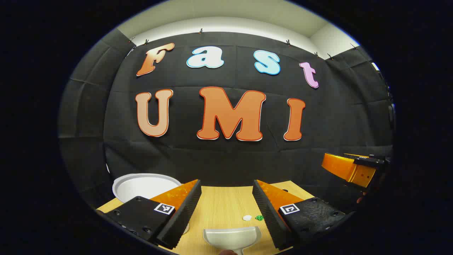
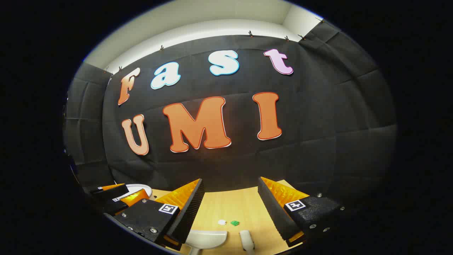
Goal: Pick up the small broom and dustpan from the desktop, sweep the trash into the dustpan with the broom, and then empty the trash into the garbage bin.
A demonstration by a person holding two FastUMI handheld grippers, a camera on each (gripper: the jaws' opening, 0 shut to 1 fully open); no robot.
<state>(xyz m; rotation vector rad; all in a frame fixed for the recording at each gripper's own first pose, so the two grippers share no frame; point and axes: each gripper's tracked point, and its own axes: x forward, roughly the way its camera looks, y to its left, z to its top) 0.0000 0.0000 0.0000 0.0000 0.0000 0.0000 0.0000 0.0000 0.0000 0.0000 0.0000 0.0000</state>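
Observation:
A white dustpan [image 1: 231, 238] lies on the wooden desktop [image 1: 219, 202], low between the fingers of my left gripper [image 1: 226, 187], which hovers above it, open and empty. Just beyond the pan lie two bits of trash, a white scrap [image 1: 247, 217] and a green scrap [image 1: 259, 217]. In the right gripper view the dustpan [image 2: 207, 239] sits beside the broom's white handle [image 2: 246, 241], with the white scrap [image 2: 222, 222] and green scrap [image 2: 234, 222] behind them. My right gripper [image 2: 231, 186] is open above them, holding nothing.
A round white garbage bin [image 1: 143, 186] stands at the desk's far left corner, its rim [image 2: 139, 187] partly behind the left gripper [image 2: 113, 196]. The right gripper [image 1: 350, 170] hangs off the desk's right side. The booth's black cloth wall closes the back.

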